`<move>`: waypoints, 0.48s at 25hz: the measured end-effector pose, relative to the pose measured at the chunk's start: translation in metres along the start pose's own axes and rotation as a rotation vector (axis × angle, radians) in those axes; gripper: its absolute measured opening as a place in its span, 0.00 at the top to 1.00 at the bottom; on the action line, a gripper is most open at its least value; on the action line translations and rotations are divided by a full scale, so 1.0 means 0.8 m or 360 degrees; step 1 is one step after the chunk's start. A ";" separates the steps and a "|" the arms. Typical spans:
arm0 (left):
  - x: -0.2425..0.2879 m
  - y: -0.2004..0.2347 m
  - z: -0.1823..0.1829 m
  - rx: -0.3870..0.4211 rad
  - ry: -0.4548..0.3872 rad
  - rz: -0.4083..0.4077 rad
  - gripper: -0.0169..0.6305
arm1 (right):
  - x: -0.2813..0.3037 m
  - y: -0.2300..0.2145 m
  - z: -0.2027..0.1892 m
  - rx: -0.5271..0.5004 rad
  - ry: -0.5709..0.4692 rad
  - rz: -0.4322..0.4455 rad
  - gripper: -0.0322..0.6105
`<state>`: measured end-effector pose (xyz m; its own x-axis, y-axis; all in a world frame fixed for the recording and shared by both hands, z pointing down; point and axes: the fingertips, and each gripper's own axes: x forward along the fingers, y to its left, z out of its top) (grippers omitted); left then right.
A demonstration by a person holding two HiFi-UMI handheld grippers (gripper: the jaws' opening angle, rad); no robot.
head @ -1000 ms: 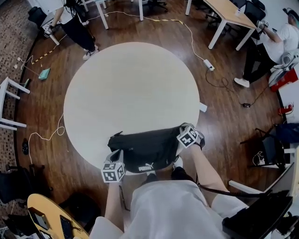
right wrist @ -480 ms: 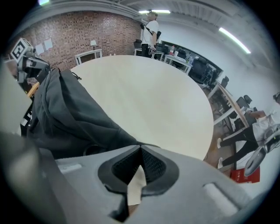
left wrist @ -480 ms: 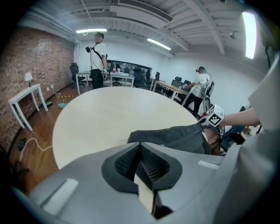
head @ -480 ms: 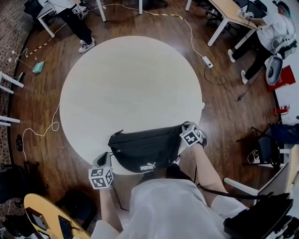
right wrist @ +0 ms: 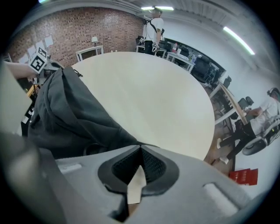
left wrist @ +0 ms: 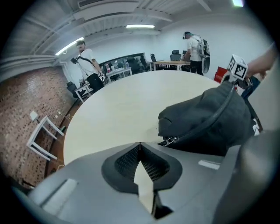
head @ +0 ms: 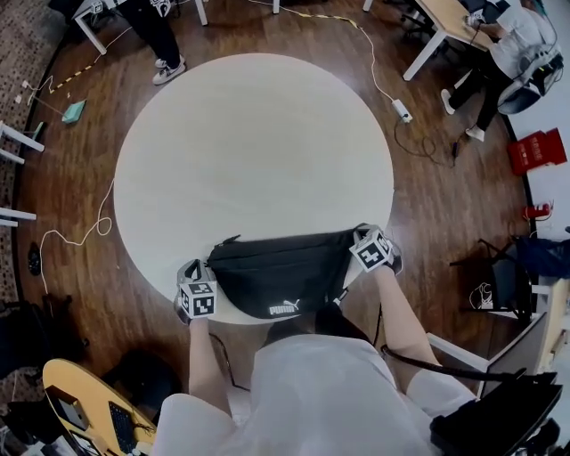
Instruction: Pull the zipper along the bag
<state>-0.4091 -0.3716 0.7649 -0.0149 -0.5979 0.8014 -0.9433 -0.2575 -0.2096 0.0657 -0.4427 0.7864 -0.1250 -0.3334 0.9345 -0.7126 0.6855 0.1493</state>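
Note:
A black waist bag (head: 280,272) lies at the near edge of the round pale table (head: 254,142). My right gripper (head: 360,237) sits at the bag's right end; in the right gripper view the bag (right wrist: 65,113) tapers into my right gripper (right wrist: 140,146), whose jaws look shut on a thin fold of it. My left gripper (head: 193,272) hangs just off the bag's left end, shut and empty. In the left gripper view the metal zipper pull (left wrist: 171,141) on the bag (left wrist: 210,118) lies a little right of and beyond my left gripper (left wrist: 140,144).
A white cable (head: 374,62) with a power strip (head: 402,109) runs over the wooden floor behind the table. People stand at the far left (head: 156,27) and far right (head: 499,53) by white desks. A yellow board (head: 80,410) lies near left.
My left gripper came off the bag's lower left corner, swung outward, and now sits by the bag's left end. The right gripper stayed at the right end. The head view shifted.

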 end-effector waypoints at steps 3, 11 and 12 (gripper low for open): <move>0.015 -0.001 -0.002 0.0112 0.0031 0.0081 0.94 | 0.005 0.002 0.001 0.0011 -0.0007 -0.0025 0.97; -0.016 -0.011 0.004 -0.0244 -0.0083 -0.0006 0.93 | 0.006 -0.004 0.017 0.0026 -0.0051 -0.0041 0.97; -0.023 -0.012 0.008 -0.0258 -0.0109 -0.0009 0.92 | -0.001 -0.006 0.025 0.0078 -0.0111 -0.0055 0.93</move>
<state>-0.3981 -0.3629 0.7486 0.0079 -0.6486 0.7611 -0.9845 -0.1385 -0.1078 0.0559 -0.4586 0.7782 -0.1467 -0.4018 0.9039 -0.7501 0.6409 0.1631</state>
